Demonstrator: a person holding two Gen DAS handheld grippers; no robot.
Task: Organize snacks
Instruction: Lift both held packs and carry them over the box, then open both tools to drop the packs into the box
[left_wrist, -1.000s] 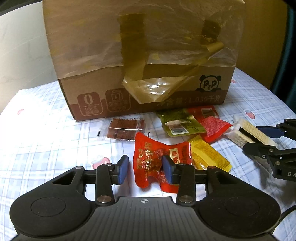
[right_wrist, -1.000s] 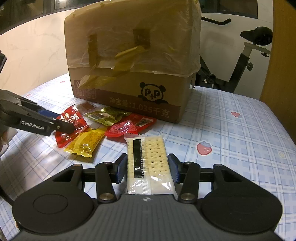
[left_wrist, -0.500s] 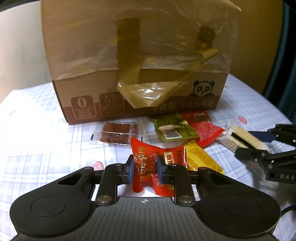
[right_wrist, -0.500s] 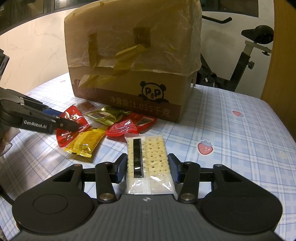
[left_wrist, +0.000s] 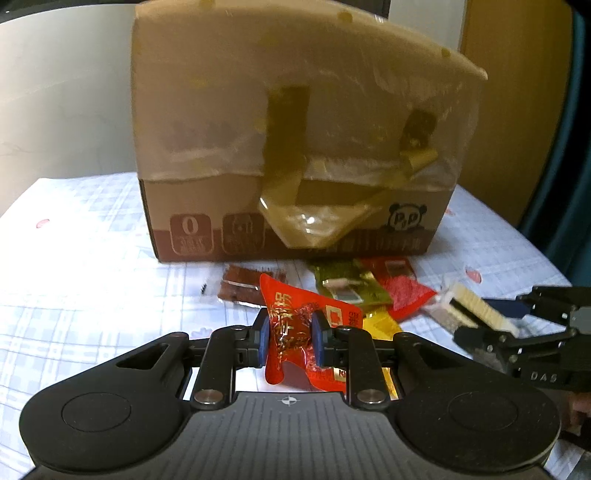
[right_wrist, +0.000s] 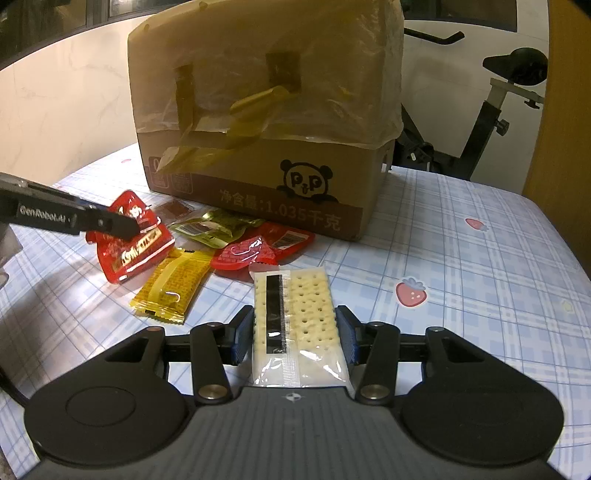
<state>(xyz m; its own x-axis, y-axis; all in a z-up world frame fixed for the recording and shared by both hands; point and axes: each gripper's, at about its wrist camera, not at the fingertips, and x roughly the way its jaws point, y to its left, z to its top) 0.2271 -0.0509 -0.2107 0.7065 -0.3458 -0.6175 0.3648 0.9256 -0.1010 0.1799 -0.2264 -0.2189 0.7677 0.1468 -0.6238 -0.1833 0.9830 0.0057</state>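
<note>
Left gripper (left_wrist: 290, 340): matte black linkage arms, blue pads, silver screws, ribbed grey base with crosshair mark; white "GenRobot.AI" lettering on its side.
Right gripper (right_wrist: 294, 334): same black body, blue pads, round side discs; white "DAS" lettering.

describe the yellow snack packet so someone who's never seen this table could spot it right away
Start at the big cardboard box on the checked tablecloth; a cluster of snack packets lies in front of it. The yellow packet is at the near edge of that cluster, beside the cracker pack. It is the only yellow one, its neighbours being red, green and brown.
</note>
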